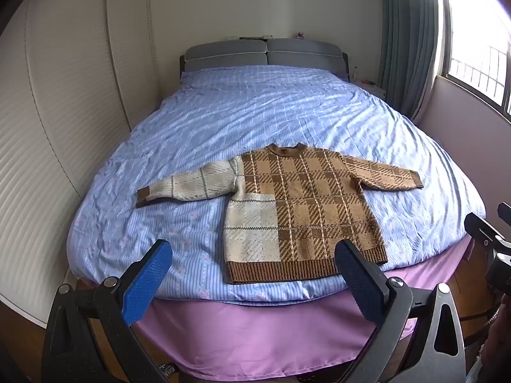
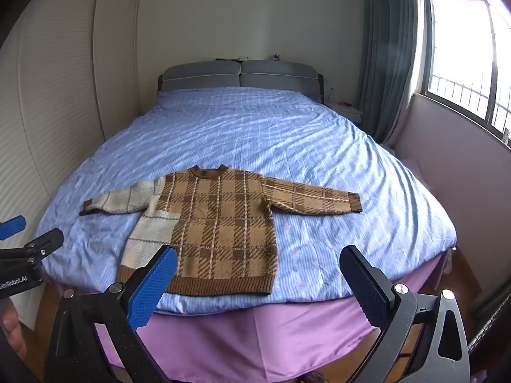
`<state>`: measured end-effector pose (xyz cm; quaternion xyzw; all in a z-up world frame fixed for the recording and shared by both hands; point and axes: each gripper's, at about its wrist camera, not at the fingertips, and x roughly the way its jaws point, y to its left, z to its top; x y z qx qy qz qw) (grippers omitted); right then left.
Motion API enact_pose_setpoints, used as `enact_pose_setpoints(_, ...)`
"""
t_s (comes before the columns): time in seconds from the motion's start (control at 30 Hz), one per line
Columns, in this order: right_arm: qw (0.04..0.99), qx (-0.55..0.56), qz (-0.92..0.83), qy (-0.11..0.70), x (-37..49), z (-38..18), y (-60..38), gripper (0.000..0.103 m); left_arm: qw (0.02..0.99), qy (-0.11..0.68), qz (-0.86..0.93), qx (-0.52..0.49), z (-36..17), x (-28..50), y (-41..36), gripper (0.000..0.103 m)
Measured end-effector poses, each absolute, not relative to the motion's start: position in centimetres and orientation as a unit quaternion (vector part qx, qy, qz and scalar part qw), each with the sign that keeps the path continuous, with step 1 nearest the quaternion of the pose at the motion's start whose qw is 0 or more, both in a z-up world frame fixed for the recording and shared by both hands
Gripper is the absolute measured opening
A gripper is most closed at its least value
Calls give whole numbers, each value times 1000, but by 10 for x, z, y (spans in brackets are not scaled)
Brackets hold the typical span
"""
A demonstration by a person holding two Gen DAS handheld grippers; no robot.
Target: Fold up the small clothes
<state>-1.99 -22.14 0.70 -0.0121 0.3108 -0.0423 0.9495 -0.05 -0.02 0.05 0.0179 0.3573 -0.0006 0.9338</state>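
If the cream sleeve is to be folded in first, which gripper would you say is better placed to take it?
Probably left. The left gripper looks onto the sweater's cream half, nearer the cream sleeve; the right gripper faces the brown side. Both are open and empty.

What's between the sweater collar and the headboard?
Only bare blue bedspread between the sweater collar and the grey headboard; both wrist views show it.

Headboard shelf items (image 1: pixel 255 37) too small; left claw (image 2: pixel 12 226) edge-cropped.

Left hand-held gripper (image 1: pixel 252 274) and right hand-held gripper (image 2: pixel 258 279), both tilted downward, jaws wide apart, nothing between.
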Motion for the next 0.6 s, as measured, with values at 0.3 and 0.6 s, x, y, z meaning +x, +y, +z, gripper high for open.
enact_pose_setpoints(0.3, 949, -12, -47, 313, -21, 6, -224, 103, 931, 364, -6, 17, 2, 3, -4, 103)
enact_pose_setpoints(0.6, 949, -12, -45, 312, -20, 5, -223, 103, 933, 358, -11, 9, 3, -3, -2, 103)
